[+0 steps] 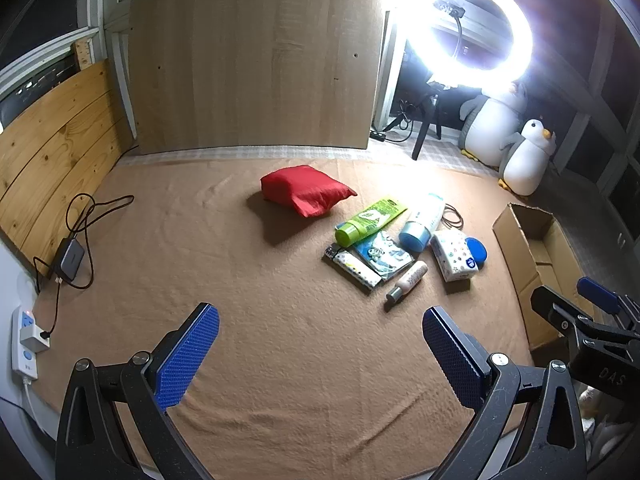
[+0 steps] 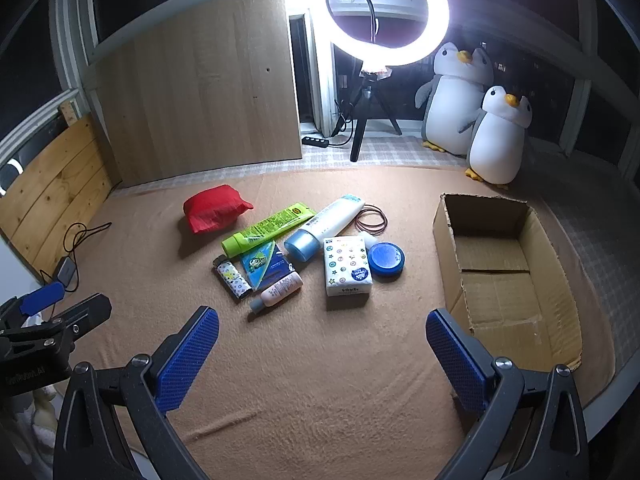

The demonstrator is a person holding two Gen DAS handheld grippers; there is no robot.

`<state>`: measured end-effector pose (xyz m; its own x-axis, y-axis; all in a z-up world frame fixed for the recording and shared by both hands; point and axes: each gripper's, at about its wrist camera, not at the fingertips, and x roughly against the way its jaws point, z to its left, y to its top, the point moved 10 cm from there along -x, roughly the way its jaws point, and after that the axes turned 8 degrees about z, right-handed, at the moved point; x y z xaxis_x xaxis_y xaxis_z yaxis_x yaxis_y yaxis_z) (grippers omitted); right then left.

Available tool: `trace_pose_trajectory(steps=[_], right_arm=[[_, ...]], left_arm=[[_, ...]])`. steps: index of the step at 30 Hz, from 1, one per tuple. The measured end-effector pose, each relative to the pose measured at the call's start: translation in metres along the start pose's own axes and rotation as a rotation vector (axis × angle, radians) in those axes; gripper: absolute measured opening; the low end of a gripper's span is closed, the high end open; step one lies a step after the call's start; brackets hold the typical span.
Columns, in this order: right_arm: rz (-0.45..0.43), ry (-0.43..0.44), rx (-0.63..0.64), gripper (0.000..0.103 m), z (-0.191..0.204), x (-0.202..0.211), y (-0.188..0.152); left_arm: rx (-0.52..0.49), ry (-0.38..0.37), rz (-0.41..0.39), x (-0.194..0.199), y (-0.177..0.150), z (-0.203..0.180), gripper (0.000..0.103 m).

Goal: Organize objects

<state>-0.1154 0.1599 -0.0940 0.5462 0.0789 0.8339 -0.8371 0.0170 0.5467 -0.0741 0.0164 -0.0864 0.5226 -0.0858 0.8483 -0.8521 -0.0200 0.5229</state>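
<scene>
Nothing is packed yet: my cardboard box (image 2: 508, 272) sits empty at the right, while the green tube (image 2: 266, 230), tissue pack (image 2: 347, 266), blue tin (image 2: 386, 260) and red pouch (image 2: 214, 208) lie on the blanket (image 2: 320, 360). My left gripper (image 1: 320, 356) and right gripper (image 2: 322, 356) both gape wide, holding nothing.

bare blanket (image 2: 320, 380) ahead, toiletry cluster mid, open box (image 2: 448, 240) at right, ring light (image 2: 380, 12) behind
</scene>
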Motion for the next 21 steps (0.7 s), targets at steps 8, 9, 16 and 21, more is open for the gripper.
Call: trace_pose_trajectory(steps=[8, 9, 16, 21], right_arm=[[0.001, 0.002, 0.0, 0.102, -0.0006, 0.0003, -0.0011], [0.0, 0.002, 0.0, 0.102, -0.0006, 0.0004, -0.001], [0.001, 0.001, 0.002, 0.102, -0.0006, 0.0011, -0.001], [0.003, 0.003, 0.003, 0.102, -0.0002, 0.0013, -0.0011]], left_arm=[[-0.001, -0.001, -0.001, -0.0003, -0.0007, -0.0002, 0.103], [-0.001, 0.0, -0.001, -0.0003, -0.0007, -0.0003, 0.103], [0.0, -0.001, -0.002, -0.0003, -0.0005, 0.0005, 0.103], [-0.001, -0.003, -0.002, 0.0004, -0.0012, 0.0011, 0.103]])
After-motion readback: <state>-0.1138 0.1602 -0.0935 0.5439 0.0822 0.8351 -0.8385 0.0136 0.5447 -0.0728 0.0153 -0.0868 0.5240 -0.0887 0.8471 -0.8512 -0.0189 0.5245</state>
